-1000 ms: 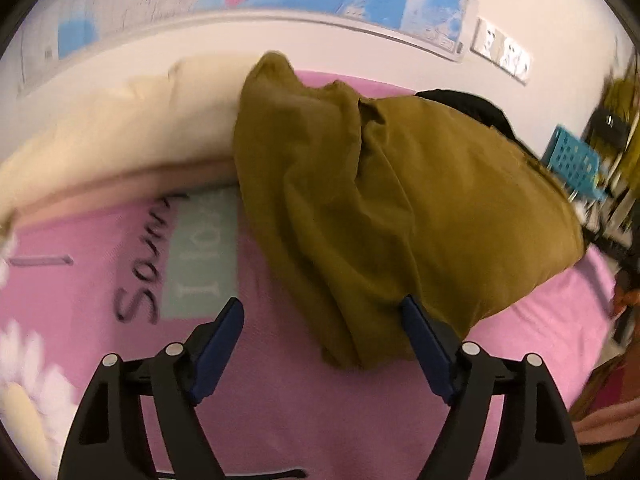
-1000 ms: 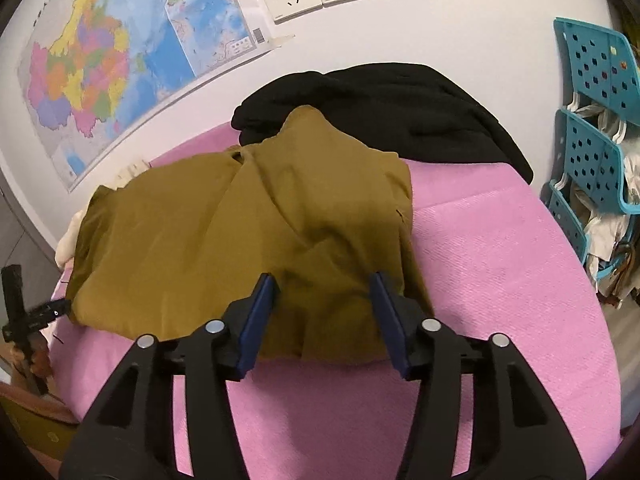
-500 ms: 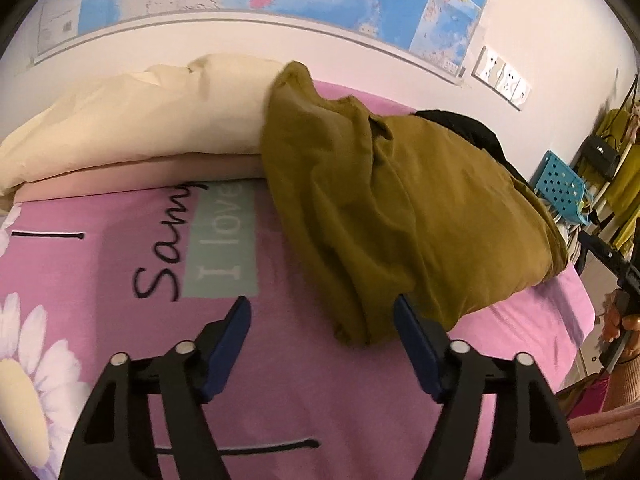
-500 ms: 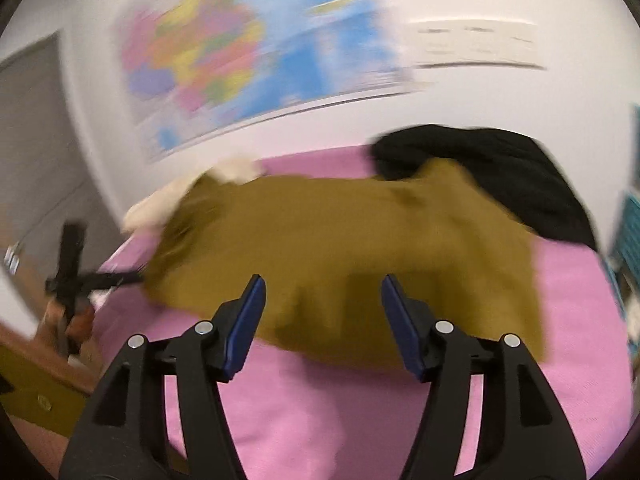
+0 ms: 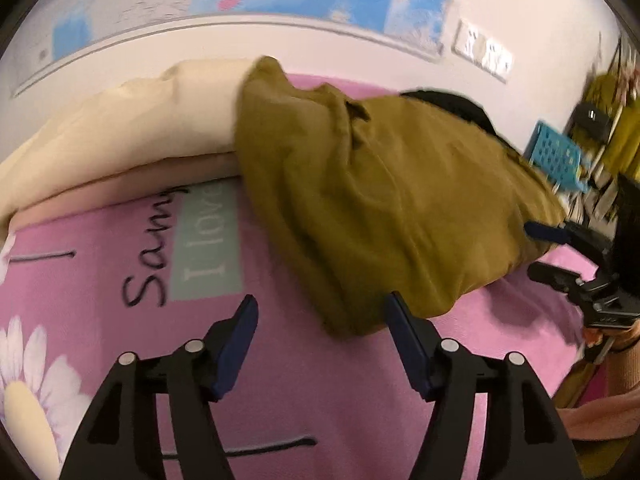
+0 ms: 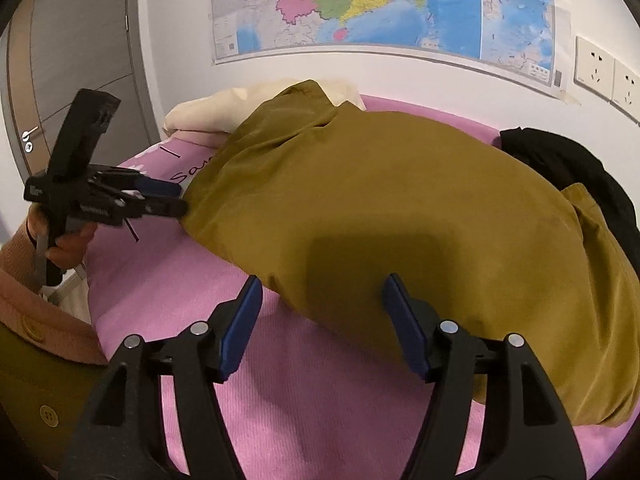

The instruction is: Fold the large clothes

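An olive-brown garment [image 5: 400, 200] lies bunched and folded across the pink bed sheet [image 5: 320, 400]. My left gripper [image 5: 320, 307] hovers at its near left corner. Its jaws are closing, with the corner tip between them and the pads clear of the cloth. The right wrist view shows this gripper [image 6: 180, 199] at the garment's left end. My right gripper [image 6: 322, 282] sits over the garment [image 6: 380, 208] at its front edge. Its jaws are opening with cloth between the fingers, not pinched. It also appears in the left wrist view as the right gripper [image 5: 540, 252] at the garment's far end.
A cream duvet [image 5: 140, 128] is piled against the wall to the left. A black garment [image 6: 580, 168] lies behind the olive one. A blue basket [image 5: 556, 156] stands off the bed's right end. A wall map [image 6: 360, 0], sockets [image 6: 596, 68] and a grey door [image 6: 80, 60] surround the bed.
The right gripper swept sideways along the garment's front edge and rolled, and its jaws widened. The left jaws narrowed around the garment's corner. The right gripper has come into the left wrist view.
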Motion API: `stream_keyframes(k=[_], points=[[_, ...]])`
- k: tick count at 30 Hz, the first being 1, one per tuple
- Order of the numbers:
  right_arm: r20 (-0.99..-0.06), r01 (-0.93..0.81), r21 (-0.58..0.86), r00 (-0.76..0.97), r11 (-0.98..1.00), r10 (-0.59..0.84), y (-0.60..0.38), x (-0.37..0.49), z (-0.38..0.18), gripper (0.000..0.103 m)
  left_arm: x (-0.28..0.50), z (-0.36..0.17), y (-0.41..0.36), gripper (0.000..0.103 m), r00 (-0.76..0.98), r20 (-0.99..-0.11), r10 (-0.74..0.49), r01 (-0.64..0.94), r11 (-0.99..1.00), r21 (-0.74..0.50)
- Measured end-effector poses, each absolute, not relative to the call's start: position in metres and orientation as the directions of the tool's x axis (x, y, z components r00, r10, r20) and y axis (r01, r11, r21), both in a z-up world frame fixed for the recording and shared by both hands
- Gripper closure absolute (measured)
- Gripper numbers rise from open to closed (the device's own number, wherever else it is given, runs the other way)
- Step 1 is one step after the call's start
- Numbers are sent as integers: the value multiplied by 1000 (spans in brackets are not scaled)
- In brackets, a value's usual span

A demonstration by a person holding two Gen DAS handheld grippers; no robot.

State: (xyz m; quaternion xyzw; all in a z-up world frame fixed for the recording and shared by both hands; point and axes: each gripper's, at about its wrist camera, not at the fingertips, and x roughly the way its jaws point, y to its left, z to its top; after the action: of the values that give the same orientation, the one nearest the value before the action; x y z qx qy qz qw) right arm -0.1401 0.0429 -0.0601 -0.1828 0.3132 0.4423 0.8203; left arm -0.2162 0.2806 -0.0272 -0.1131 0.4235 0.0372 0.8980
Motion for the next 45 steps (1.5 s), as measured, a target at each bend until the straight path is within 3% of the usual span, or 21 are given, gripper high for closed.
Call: stream_keyframes(k=[1, 3, 5, 10, 11, 12, 15, 17, 21, 24, 26, 28, 35, 39, 42, 44, 45], points=[[-675, -838, -16, 411, 545, 613, 42, -141, -61, 38, -212, -29, 277, 59, 632, -774, -40, -148, 974, -171], [-673, -835, -2, 408, 550, 617, 41, -140, -60, 38, -209, -32, 276, 64, 631, -772, -72, -127, 972, -195], [-673, -830, -3, 414, 557, 613, 41, -141, -61, 38, -212, -31, 278, 59, 638, -767, -71, -132, 971, -200], [-674, -818, -31, 442, 574, 592, 33, -143, -59, 37, -222, -31, 289, 57, 644, -757, -108, -147, 954, -261], [-671, -813, -42, 453, 580, 586, 30, -142, -59, 37, -223, -32, 290, 53, 639, -759, -124, -150, 948, -282], [-667, -808, -49, 464, 588, 582, 25, -142, -57, 36, -222, -35, 291, 40, 626, -763, -159, -149, 937, -317], [-662, -796, -94, 498, 598, 560, 19, -144, -57, 27, -217, -35, 283, 35, 632, -754, -179, -121, 938, -324], [-670, -800, -151, 515, 581, 535, 23, -148, -62, 21, -211, -36, 278, 38, 630, -752, -195, -105, 938, -332], [-648, -743, -424, 649, 518, 399, 49, -155, -89, 18, -195, -37, 271, 58, 623, -759, -188, -114, 938, -326], [-632, -717, -463, 679, 522, 372, 57, -151, -89, 33, -190, -35, 276, 69, 616, -758, -216, -135, 918, -372], [-663, -752, -409, 635, 517, 397, 57, -145, -87, 61, -192, -30, 280, 72, 621, -745, -243, -135, 903, -408], [-668, -767, -382, 615, 516, 419, 58, -148, -79, 78, -196, -17, 282, 75, 647, -712, -272, -113, 890, -443], [-624, -848, -192, 494, 494, 605, 38, -178, -17, 99, -220, 33, 301, 76, 734, -623, -270, -89, 871, -483], [-677, -859, -135, 444, 494, 586, 46, -171, -41, 97, -224, 9, 308, 73, 685, -682, -256, -146, 869, -473], [-696, -853, -21, 387, 521, 605, 32, -160, -55, 72, -223, -21, 306, 64, 619, -757, -209, -234, 871, -432], [-682, -835, 53, 370, 548, 631, 13, -154, -56, 49, -234, -27, 306, 58, 641, -743, -194, -249, 863, -439], [-666, -818, 145, 335, 556, 666, -4, -150, -54, 48, -238, -26, 306, 51, 648, -736, -197, -244, 862, -445]])
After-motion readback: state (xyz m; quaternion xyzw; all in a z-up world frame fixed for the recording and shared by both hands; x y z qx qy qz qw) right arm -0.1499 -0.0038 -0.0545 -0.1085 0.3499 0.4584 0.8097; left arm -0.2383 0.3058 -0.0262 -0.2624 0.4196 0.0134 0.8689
